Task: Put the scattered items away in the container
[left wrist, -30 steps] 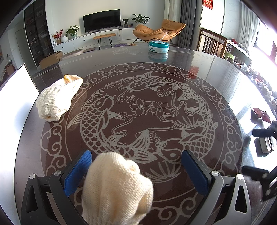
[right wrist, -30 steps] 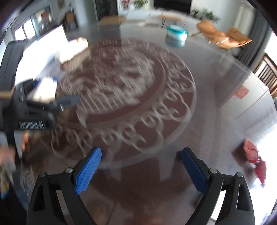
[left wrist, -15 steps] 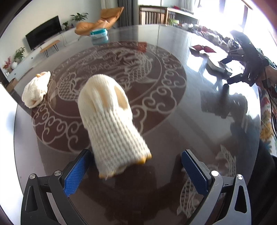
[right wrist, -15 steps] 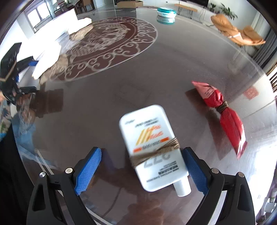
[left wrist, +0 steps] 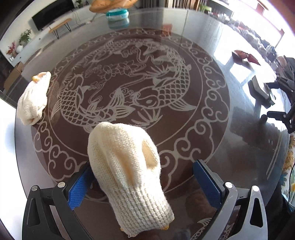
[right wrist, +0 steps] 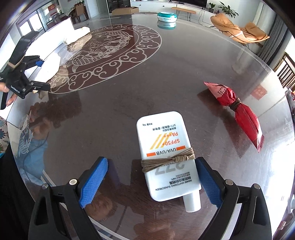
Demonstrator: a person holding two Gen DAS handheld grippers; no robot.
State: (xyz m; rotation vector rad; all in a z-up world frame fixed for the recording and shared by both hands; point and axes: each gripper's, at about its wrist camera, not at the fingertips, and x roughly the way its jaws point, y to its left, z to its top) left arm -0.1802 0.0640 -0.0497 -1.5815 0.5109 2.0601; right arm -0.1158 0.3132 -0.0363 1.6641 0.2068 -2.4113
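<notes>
A cream knitted glove (left wrist: 127,171) lies on the dark glass table (left wrist: 212,103) between the fingers of my open left gripper (left wrist: 143,175), close against the left pad. A second cream glove (left wrist: 33,97) lies at the table's left edge. My right gripper (right wrist: 151,166) is open around a white sunscreen tube (right wrist: 166,147) bound with brown cord; the tube lies flat, near the right pad. A red packet (right wrist: 237,110) tied with cord lies to its right. A teal round container (right wrist: 166,16) stands at the table's far side.
A tall white panel (right wrist: 60,25) stands along the table's left edge. The fish-patterned medallion (left wrist: 129,88) fills the table's middle. My left gripper (right wrist: 24,79) shows in the right wrist view at far left. Chairs and a TV unit stand beyond the table.
The right gripper has come down and closer, so the sunscreen tube now reaches further in between its fingers. The left view has swung back toward the medallion, the glove still between the fingers.
</notes>
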